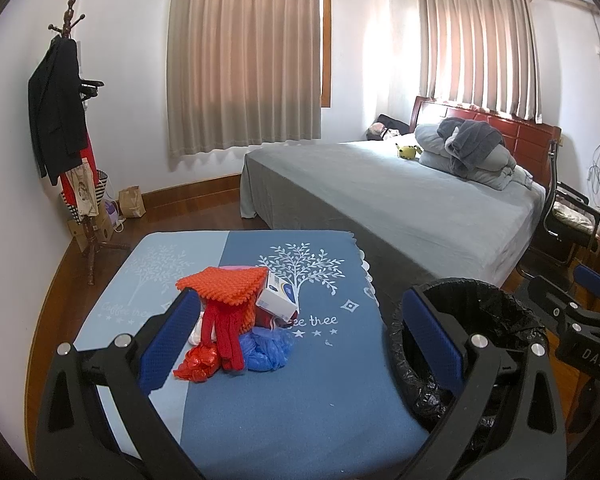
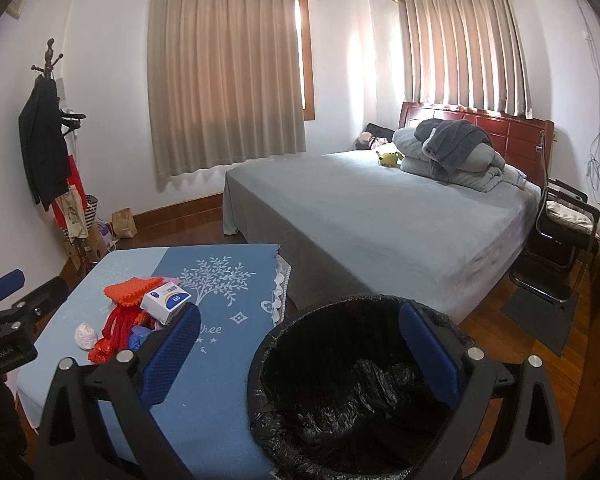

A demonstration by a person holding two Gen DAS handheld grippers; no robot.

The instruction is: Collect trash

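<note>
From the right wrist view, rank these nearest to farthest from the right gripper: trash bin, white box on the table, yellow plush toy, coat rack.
From the right gripper:
1. Trash bin, directly below, between its fingers.
2. White box, left, on the trash pile on the table.
3. Coat rack, far left by the wall.
4. Yellow plush toy, far side of the bed, near the pillows.

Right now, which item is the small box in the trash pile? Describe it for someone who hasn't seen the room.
Find the blue tablecloth with white tree prints, in front of the bed. A small pile of trash sits on it, and the box leans on the pile's right side against the orange knitted cloth. It is the only rigid thing there: white cardboard with blue and yellow print.
</note>
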